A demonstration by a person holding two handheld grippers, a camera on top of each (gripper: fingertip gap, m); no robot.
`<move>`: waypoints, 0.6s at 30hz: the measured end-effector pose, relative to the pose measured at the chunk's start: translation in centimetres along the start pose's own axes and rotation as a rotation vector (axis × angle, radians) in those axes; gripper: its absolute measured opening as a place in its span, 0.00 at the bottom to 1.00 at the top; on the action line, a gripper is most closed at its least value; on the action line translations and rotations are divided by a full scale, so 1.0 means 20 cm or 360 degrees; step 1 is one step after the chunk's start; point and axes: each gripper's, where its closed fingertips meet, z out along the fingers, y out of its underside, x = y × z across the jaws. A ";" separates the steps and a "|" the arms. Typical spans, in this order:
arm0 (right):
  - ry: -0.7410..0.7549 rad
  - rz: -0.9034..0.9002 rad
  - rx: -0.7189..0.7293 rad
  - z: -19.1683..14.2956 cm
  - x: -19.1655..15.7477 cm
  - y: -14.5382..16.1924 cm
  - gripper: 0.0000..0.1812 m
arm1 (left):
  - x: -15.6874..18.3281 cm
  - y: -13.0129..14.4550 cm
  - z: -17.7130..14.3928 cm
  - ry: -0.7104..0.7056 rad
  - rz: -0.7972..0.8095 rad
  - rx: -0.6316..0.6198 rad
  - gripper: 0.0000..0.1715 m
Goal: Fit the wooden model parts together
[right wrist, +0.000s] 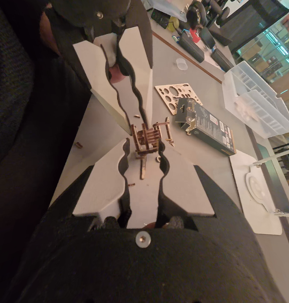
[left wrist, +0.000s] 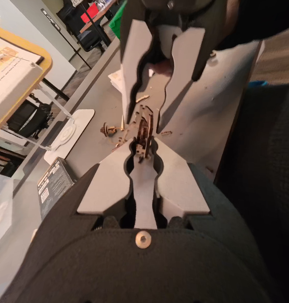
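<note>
Wooden model [right wrist: 147, 141]: light, brittle slats; take its thick frame.
Left hand-held gripper [left wrist: 143, 148]: clamps model.
Right hand-held gripper [right wrist: 144, 146]: narrowed around model, beside dark box [right wrist: 206, 129].

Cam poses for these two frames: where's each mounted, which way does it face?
Left wrist view: on the left tongs, looking along the grey table at the brown slotted wooden model; the right tongs face it.
Right wrist view: on the right tongs, opposite direction; the left tongs face it.
Shared: model, both tongs, black printed carton.
</note>
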 end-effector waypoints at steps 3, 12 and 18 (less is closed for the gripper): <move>-0.0026 0.0119 0.0041 -0.02 0.00 0.00 0.19 | 0.04 0.05 0.00 -0.0014 0.0143 -0.0111 0.08; -0.0143 0.0277 -0.0098 0.05 -0.10 0.12 0.07 | 0.08 0.24 -0.02 -0.0062 0.0340 -0.0412 0.08; -0.0203 0.0224 -0.0300 0.17 -0.20 0.23 0.05 | 0.06 0.30 -0.05 -0.0089 0.0432 -0.0516 0.08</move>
